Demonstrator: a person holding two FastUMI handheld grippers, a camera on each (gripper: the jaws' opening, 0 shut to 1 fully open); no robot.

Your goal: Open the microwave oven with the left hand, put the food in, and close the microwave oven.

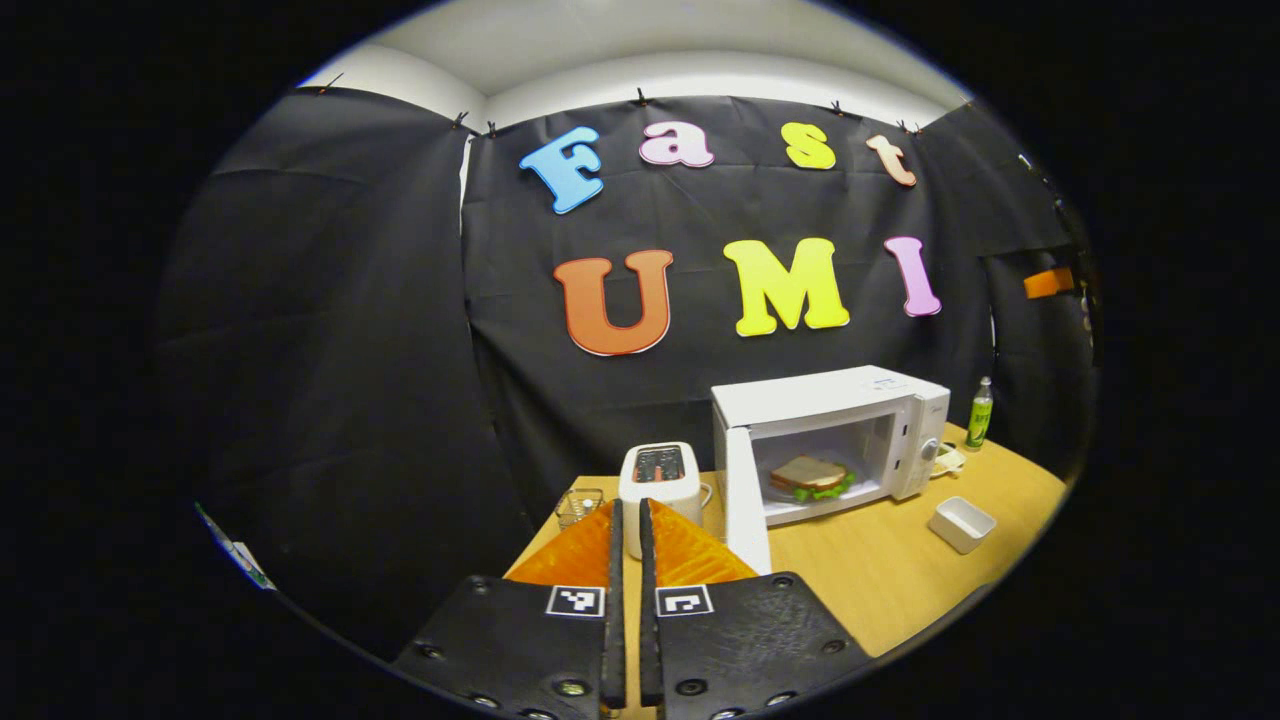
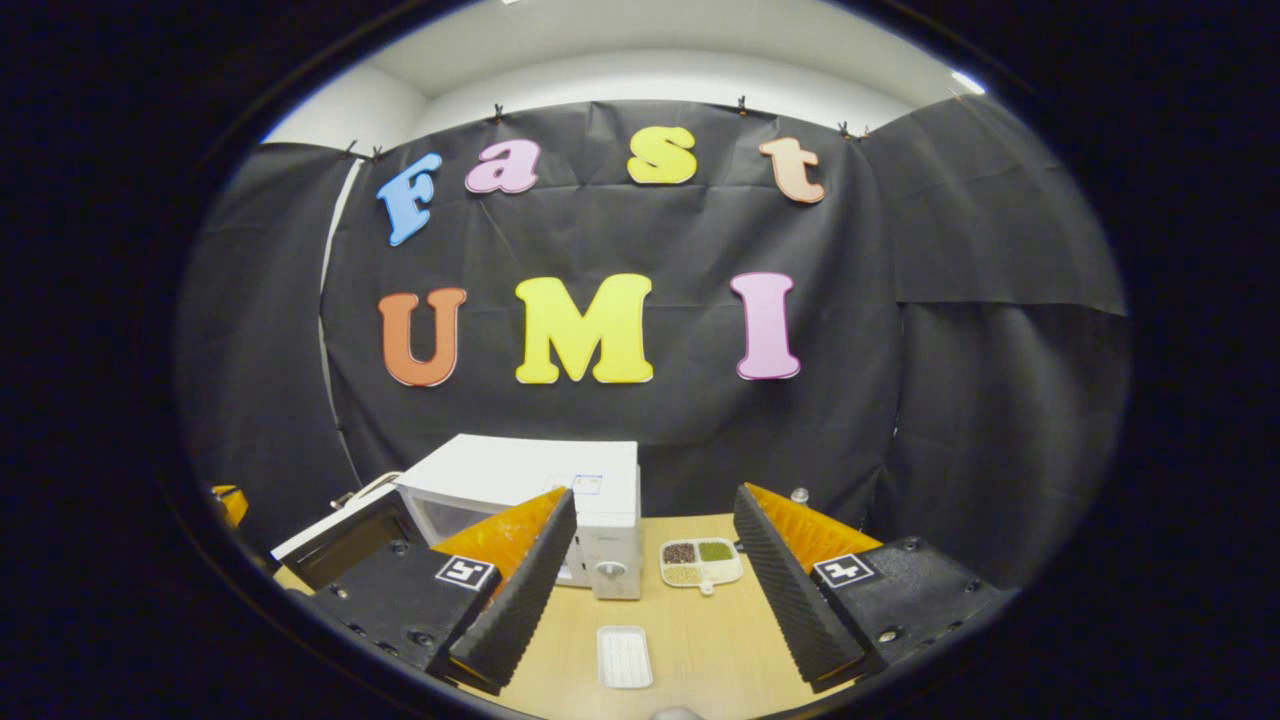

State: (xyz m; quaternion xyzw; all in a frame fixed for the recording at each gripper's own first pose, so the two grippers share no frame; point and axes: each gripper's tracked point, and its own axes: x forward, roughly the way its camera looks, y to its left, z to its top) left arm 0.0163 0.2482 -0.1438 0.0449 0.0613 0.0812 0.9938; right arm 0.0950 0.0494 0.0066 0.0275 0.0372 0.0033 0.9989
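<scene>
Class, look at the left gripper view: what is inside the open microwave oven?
Inside the microwave oven, a sandwich with green lettuce lies on a plate. The open door hides the cavity's left edge, so anything there cannot be seen.

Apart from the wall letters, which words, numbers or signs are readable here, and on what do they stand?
Microwave: a small sticker on its top, too small to read.
Green bottle: label blurred, unreadable.
Left tongs and right tongs: square black-and-white markers, no words.
No text can be quoted.
</scene>
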